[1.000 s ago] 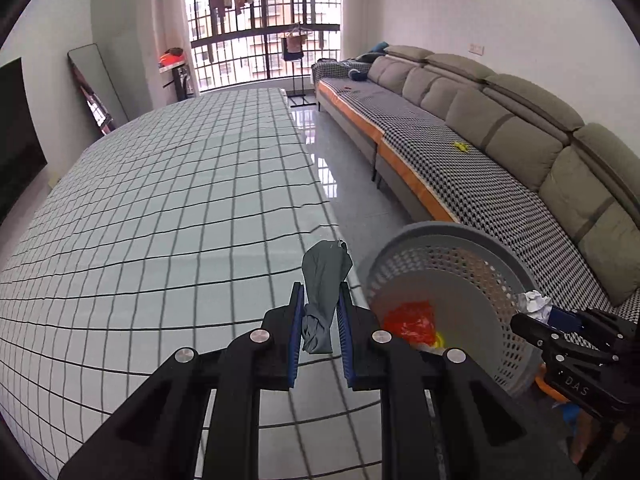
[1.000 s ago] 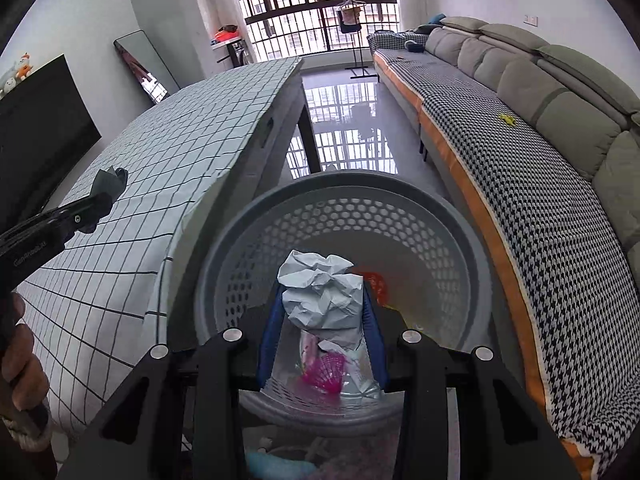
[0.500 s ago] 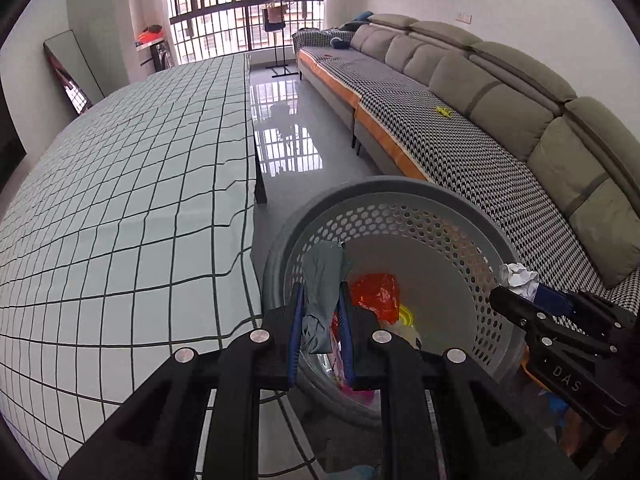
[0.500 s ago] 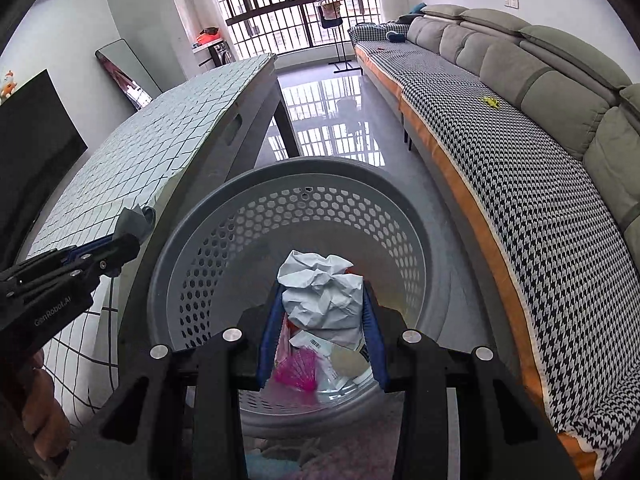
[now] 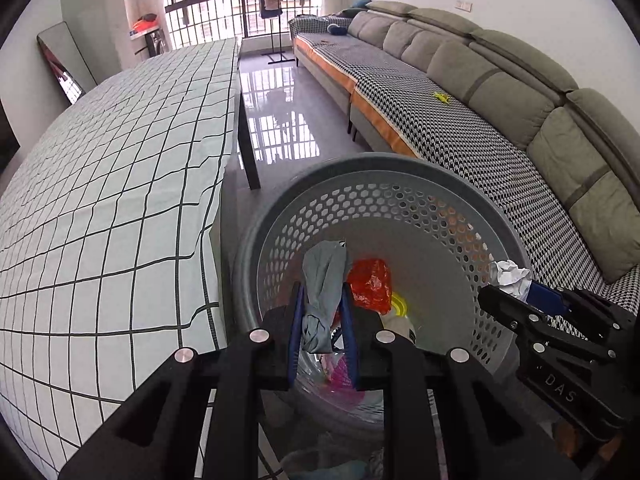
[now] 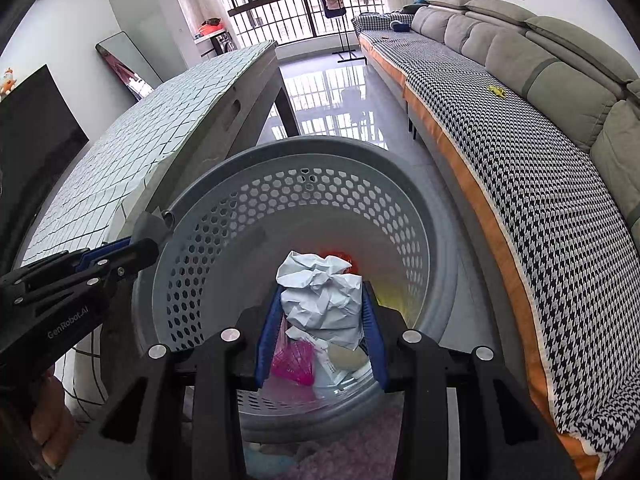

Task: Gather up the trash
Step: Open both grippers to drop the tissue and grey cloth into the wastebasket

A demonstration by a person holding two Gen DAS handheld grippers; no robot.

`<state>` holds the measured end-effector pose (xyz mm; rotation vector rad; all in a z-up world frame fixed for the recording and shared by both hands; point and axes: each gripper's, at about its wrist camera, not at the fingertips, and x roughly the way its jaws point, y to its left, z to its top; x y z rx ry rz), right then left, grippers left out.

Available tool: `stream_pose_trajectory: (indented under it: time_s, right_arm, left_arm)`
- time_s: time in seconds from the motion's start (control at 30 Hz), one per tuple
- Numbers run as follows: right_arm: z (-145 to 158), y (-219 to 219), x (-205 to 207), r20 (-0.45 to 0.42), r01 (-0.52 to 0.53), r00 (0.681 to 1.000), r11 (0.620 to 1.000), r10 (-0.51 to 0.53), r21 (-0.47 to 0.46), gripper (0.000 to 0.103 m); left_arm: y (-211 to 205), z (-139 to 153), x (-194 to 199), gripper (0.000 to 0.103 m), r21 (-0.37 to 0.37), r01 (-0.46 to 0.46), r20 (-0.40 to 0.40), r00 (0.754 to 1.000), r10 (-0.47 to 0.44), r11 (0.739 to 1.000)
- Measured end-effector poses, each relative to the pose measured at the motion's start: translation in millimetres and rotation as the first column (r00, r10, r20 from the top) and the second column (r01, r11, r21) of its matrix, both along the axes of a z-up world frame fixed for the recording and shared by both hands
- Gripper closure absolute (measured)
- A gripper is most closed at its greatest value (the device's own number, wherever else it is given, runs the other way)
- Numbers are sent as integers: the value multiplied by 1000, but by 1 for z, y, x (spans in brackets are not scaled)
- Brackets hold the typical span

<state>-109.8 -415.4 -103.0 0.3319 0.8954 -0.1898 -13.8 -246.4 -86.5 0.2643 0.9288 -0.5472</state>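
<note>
Glossy grey floor (image 5: 280,120), perforated grey basket (image 5: 400,172) standing on it beside table (image 5: 100,200)

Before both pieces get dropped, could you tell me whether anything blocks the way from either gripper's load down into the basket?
Nothing visible does. The grey rag and the crumpled paper both hang above the open mouth of the perforated basket, with only earlier trash lying at its bottom.

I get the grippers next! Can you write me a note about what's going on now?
Left gripper: shut on a grey wrapper, jaws just starting to open, above the basket.
Right gripper: shut on a paper ball, also over the basket.
Done: red, pink and other trash already lies inside.
Left: let both pieces drop in.
</note>
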Motion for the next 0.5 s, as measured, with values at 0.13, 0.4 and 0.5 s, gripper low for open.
stream_pose_trajectory:
  time_s: [0.13, 0.4, 0.5]
  right_arm:
    - [5, -4, -3, 16, 9, 1000, 1000, -8, -3, 57]
    - [12, -14, -11, 46, 44, 998, 999, -43, -7, 47]
    - [14, -11, -12, 46, 43, 998, 999, -43, -4, 47]
  left_arm:
    - [1, 4, 0, 80, -6, -6, 9, 1000, 6, 1000]
    - [10, 14, -2, 48, -17, -29, 41, 999, 30, 999]
    - [11, 15, -2, 44, -16, -38, 44, 998, 39, 999]
